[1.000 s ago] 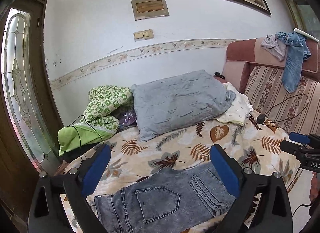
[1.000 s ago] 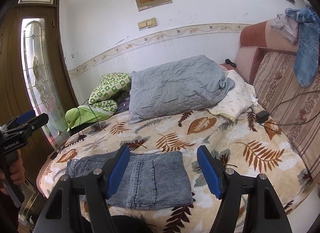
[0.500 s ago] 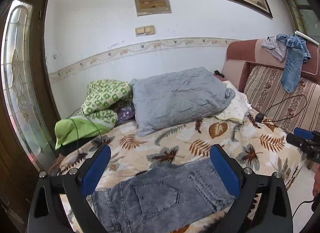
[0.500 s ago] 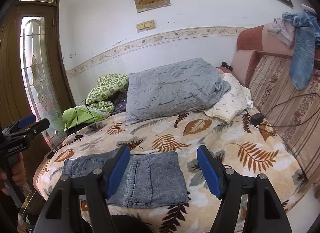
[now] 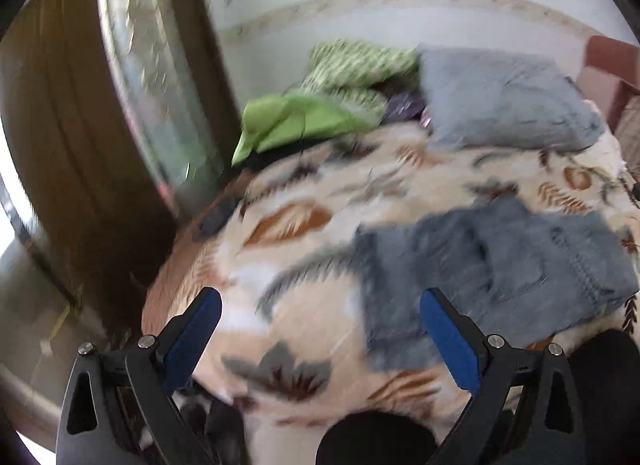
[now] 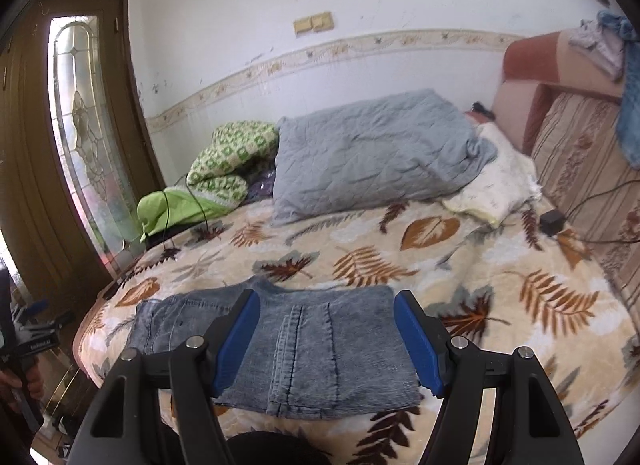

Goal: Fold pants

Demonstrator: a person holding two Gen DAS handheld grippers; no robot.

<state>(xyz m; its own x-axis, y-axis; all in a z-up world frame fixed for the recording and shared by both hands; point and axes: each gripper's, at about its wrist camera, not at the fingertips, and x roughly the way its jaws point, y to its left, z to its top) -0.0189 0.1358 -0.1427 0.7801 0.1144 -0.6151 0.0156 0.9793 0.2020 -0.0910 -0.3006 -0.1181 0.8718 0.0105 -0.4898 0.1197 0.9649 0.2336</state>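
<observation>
Grey-blue denim pants lie folded flat on the leaf-patterned blanket near the bed's front edge. My right gripper hovers open just above their middle, blue pads apart and nothing between them. In the blurred left wrist view the pants sit to the right, and my left gripper is open over bare blanket at the bed's left corner, its right pad near the pants' left edge. The left gripper also shows at the far left of the right wrist view, held by a hand.
A grey pillow, a cream pillow and green bedding fill the bed's far side. A cable and black adapter lie at the right by the striped headboard. A wooden door with patterned glass stands left.
My left gripper has swung left and down toward the bed's left corner, so the pants shifted right in its view and the picture blurred. My right gripper has dropped closer over the pants.
</observation>
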